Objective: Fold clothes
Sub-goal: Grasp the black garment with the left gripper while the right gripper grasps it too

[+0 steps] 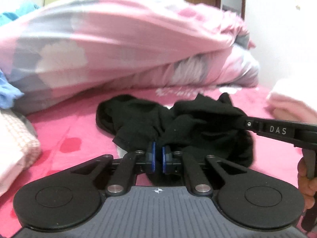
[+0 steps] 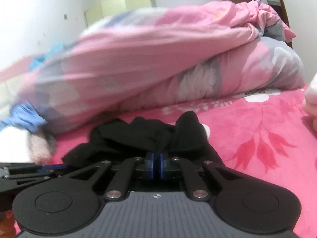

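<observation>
1. Left wrist view: the left gripper [image 1: 158,154] has its blue pads [image 1: 152,156] drawn nearly together, pinching the near edge of a crumpled black garment [image 1: 178,123]. The garment lies bunched on a pink floral bedsheet [image 1: 65,138].
2. Same view: the right gripper [image 1: 240,120] comes in from the right edge, its black finger marked "DAS" buried in the garment's right side; a hand [image 1: 306,182] grips its handle. I cannot tell from this view how its fingers stand.
3. Same view: behind the garment rises a rolled pink, grey and white duvet [image 1: 122,49], blurred. A pale pink folded cloth [image 1: 17,144] sits at left, blue fabric [image 1: 8,91] above it.
4. Right wrist view: the right gripper [image 2: 157,165] has its blue pads [image 2: 151,165] close together, clamped on the black garment [image 2: 146,136] at its near edge.
5. Same view: the left gripper [image 2: 49,167] shows at the left edge, touching the garment's left side. The duvet [image 2: 158,59] lies beyond, on the bedsheet [image 2: 257,138].
</observation>
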`<state>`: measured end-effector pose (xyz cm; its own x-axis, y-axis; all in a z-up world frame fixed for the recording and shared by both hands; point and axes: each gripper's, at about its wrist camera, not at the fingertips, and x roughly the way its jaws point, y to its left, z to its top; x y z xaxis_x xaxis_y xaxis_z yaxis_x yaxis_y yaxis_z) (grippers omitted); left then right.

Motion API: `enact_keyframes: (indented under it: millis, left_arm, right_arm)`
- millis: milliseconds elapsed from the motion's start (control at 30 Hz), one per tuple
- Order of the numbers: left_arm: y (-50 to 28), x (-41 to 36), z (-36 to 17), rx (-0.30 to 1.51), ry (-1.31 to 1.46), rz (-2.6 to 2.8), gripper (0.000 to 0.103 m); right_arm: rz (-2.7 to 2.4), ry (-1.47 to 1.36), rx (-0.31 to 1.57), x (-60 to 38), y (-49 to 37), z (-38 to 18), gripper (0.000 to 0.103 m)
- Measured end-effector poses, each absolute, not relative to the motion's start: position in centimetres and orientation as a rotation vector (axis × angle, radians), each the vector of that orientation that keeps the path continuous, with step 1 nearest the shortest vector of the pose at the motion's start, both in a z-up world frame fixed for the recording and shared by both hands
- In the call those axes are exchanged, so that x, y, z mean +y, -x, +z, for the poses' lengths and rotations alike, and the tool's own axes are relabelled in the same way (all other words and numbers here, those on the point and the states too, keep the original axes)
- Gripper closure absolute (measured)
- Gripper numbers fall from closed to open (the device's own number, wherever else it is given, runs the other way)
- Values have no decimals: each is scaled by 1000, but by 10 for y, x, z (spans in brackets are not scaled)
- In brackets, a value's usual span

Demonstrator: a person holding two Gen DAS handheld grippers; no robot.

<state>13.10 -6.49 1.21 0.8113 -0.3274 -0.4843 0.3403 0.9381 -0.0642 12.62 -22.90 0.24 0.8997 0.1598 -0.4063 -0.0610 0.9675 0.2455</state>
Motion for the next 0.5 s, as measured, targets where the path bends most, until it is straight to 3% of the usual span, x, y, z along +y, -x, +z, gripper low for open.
enact_keyframes:
  millis: [300,500]
  left_arm:
    - [-12,-12,45,480,46,-520,99]
    - [55,23,28,587,78,-616,99]
  right_arm:
    - [257,-330,404,-223,-3,57,98]
    - [340,-438,506,-226,90,46,99]
